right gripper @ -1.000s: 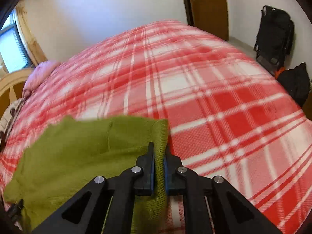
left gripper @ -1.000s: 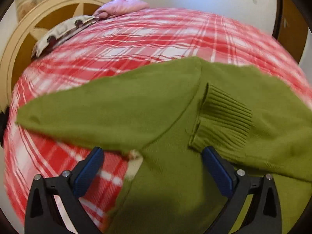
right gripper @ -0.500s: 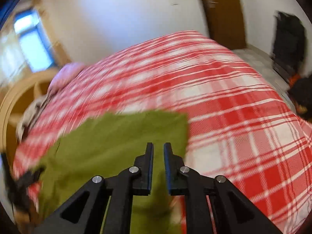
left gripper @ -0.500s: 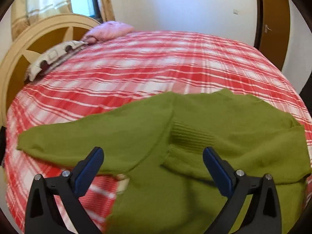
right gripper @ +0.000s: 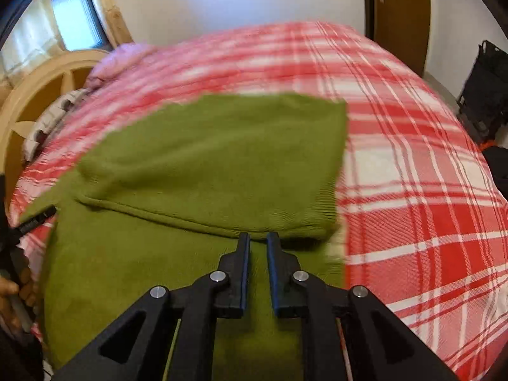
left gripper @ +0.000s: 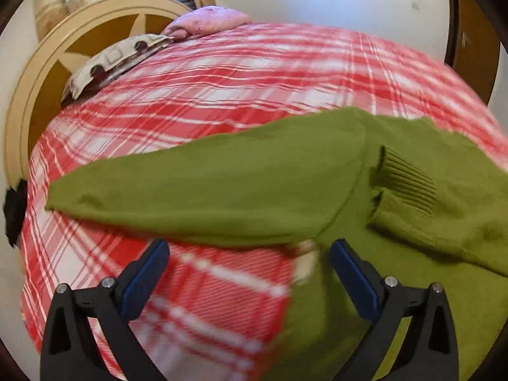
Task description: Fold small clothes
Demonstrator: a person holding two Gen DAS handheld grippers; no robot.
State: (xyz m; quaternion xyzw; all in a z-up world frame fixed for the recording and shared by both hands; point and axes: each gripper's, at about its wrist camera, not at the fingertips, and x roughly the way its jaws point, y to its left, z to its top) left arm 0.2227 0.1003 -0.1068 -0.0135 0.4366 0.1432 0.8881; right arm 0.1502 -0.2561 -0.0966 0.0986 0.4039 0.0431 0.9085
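Observation:
A green knit sweater lies on the red plaid bed. One sleeve stretches out to the left, and the other, with a ribbed cuff, is folded across the body. My left gripper is open wide above the sweater's near left edge, with nothing between its jaws. In the right wrist view the sweater shows a folded flap over the body. My right gripper hovers just before that fold, shut to a thin slit with no cloth in it.
A round wooden headboard with a patterned pillow and a pink pillow lies at the far left. A brown door and black bags stand to the right of the bed. A person's hand shows at the left edge.
My right gripper has let go of the sweater's edge, laid over as a flap, and has drawn back. My left gripper has shifted left, still open.

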